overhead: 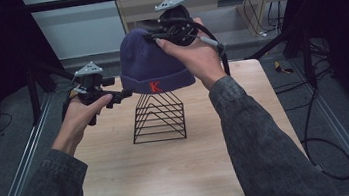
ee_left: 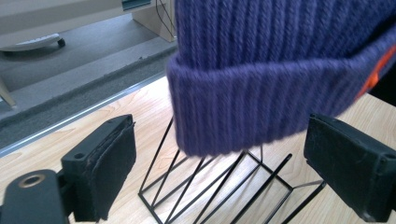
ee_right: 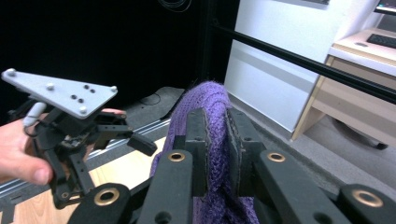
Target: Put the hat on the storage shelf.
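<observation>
Beanie point(overhead: 150, 60), purple knit with a red letter K on its folded cuff, is held up above the black wire rack point(overhead: 158, 117) that stands near the middle of the wooden desk point(overhead: 172, 174). Its crown is pinched by the right claw point(overhead: 162, 33), whose jaws are seen in the right gripper view pressed together on a fold of the knit point(ee_right: 212, 140). The cuff hangs just over the rack's top; whether it touches the wire cannot be told. The left claw point(overhead: 124, 94) is held by the left hand point(overhead: 81, 117) at the left side of the beanie, level with the cuff. In the left gripper view its jaws stand wide apart, with the cuff point(ee_left: 261, 107) and the rack point(ee_left: 210, 191) lying between and beyond them, nothing being gripped.
</observation>
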Tool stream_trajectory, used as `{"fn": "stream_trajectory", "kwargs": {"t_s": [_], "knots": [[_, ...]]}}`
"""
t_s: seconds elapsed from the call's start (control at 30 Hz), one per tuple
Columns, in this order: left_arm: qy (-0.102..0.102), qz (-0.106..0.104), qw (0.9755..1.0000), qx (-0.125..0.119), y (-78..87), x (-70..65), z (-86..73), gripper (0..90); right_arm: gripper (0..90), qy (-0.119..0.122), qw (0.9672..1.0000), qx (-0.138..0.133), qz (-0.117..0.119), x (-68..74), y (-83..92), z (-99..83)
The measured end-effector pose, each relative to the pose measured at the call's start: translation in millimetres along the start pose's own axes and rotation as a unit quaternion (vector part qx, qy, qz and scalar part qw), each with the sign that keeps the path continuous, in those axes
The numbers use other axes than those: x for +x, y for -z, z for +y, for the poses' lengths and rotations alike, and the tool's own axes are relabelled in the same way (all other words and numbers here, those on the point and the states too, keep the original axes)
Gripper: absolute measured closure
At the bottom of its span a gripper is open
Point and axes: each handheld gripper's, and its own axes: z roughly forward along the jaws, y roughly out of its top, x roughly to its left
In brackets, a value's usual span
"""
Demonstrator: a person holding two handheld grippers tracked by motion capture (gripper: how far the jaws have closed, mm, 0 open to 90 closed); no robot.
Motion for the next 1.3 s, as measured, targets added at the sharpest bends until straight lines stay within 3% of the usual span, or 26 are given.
{"fn": "stream_trajectory", "kwargs": {"t_s": [0.17, 0.37, 0.4, 0.5, 0.57, 0.63, 0.73, 1.07, 1.3], "knots": [[0.006, -0.001, 1.0000, 0.006, -2.3, 4.7, -1.2, 6.3, 80.3, -0.001, 0.9999, -0.003, 0.014, 1.7, -4.8, -0.3], [0.008, -0.020, 0.9998, 0.005, -9.1, 3.9, -0.2, 7.1, 80.3, -0.003, 0.9995, -0.009, 0.028, 3.0, -10.2, -0.4], [0.019, -0.041, 0.9990, 0.007, -12.9, 4.1, -0.2, 9.5, 80.3, -0.003, 0.9995, -0.010, 0.031, 2.6, -11.2, -1.5], [0.015, -0.048, 0.9987, 0.004, -14.4, 3.3, 0.6, 26.5, 80.3, -0.005, 0.9994, -0.011, 0.032, 1.5, -11.1, -2.8], [-0.003, -0.030, 0.9995, 0.008, -15.9, 0.6, 2.5, 41.8, 80.3, -0.006, 0.9994, -0.013, 0.033, 0.0, -10.3, -3.5], [-0.003, -0.018, 0.9998, 0.005, -16.6, -1.2, 3.7, 56.4, 80.3, -0.007, 0.9995, -0.013, 0.030, -2.1, -9.2, -4.3], [-0.004, -0.009, 0.9999, 0.003, -16.4, -5.5, 6.4, 67.5, 80.3, -0.008, 0.9995, -0.012, 0.027, -4.9, -6.8, -4.7], [-0.020, 0.034, 0.9991, 0.017, 4.9, -19.3, 10.3, 70.4, 79.9, -0.020, 0.9998, 0.002, 0.006, -13.6, -3.5, -17.2], [-0.020, 0.036, 0.9988, 0.027, 11.9, -21.7, 9.5, 71.2, 79.7, -0.030, 0.9994, 0.016, -0.003, -17.8, -9.8, -29.7]]}}
